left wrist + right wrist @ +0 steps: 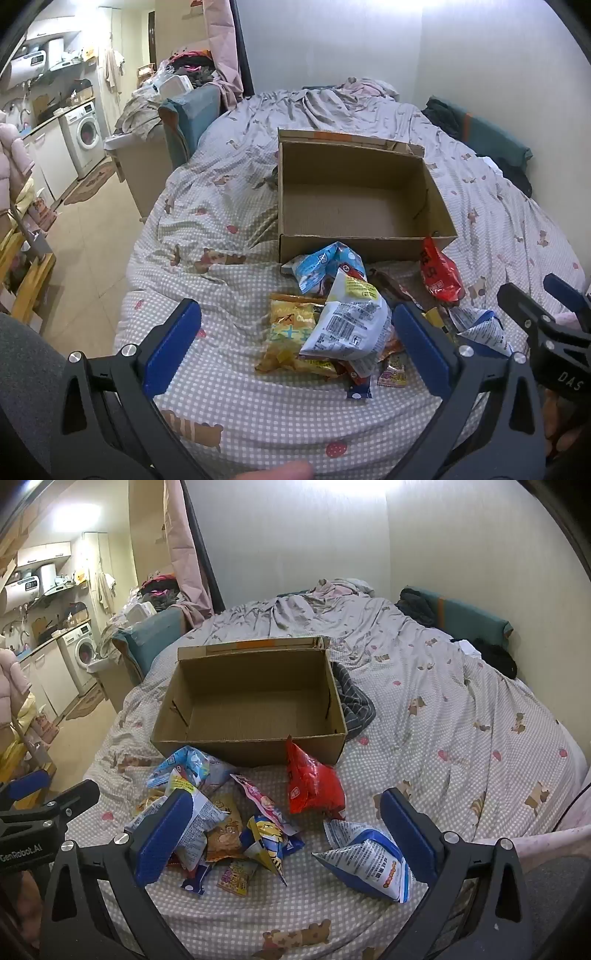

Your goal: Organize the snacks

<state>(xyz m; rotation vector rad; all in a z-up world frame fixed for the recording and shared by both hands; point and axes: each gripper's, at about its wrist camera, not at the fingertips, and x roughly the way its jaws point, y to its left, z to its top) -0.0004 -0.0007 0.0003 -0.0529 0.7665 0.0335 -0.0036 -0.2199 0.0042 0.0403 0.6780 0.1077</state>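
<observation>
My left tool's (295,339) blue pad covers part of the white barcode bag (347,325), and that bag buries most of the yellow chip bag (291,339). Print on the little pink packet (236,878) is too small to read. The striped cloth (351,701) mostly hides behind the cardboard box (251,747). My right tool (546,306) gets cut off at the frame edge.

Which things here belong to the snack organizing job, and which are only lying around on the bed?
Belong to the job:
- cardboard box, empty
- red snack bag
- white and blue snack bag
- pile of small snack packets

Just lying about:
- striped cloth beside the box
- dark clothes near the wall
- washing machine
</observation>
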